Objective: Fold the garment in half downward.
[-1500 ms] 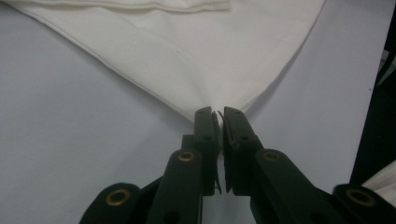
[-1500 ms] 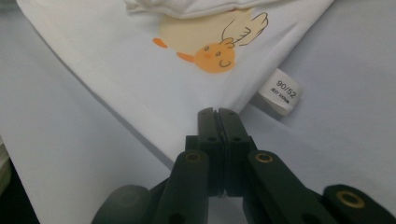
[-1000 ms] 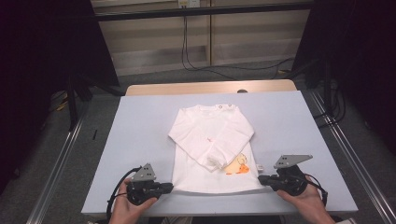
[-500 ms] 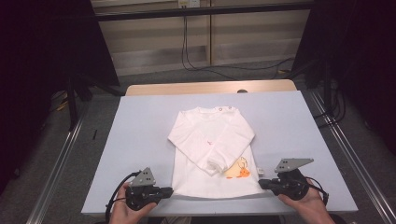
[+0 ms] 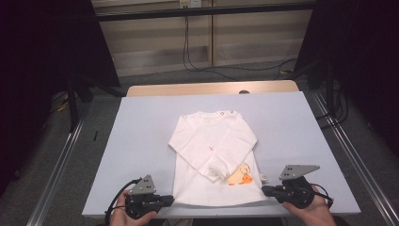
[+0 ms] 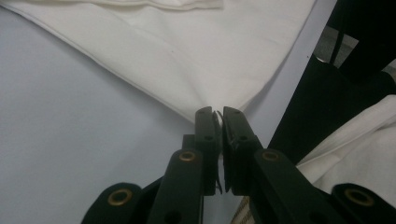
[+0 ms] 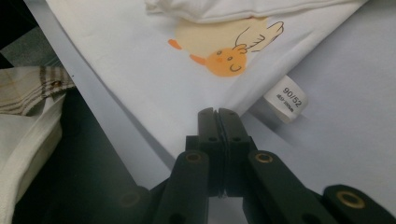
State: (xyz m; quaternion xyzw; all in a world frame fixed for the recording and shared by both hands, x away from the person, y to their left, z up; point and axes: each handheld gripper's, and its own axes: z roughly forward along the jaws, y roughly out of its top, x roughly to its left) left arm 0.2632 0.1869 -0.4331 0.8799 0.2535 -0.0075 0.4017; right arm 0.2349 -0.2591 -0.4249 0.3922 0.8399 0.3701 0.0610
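High view looks down the table (image 5: 141,141); both tool views closely share the shirt's (image 5: 211,155) hem.

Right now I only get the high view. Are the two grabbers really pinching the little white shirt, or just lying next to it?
Observer: The left gripper is shut on the shirt's bottom corner; the cloth runs in between its jaws.
Operator: And the other one?
Observer: The right gripper is shut too, its tips at the opposite corner of the hem.
Operator: What's the little white bit next to it?
Observer: A size tag, printed 90/52, sticking out from the shirt's side seam.
Operator: And the orange picture?
Observer: A chick print with an orange face and a small outlined wing.
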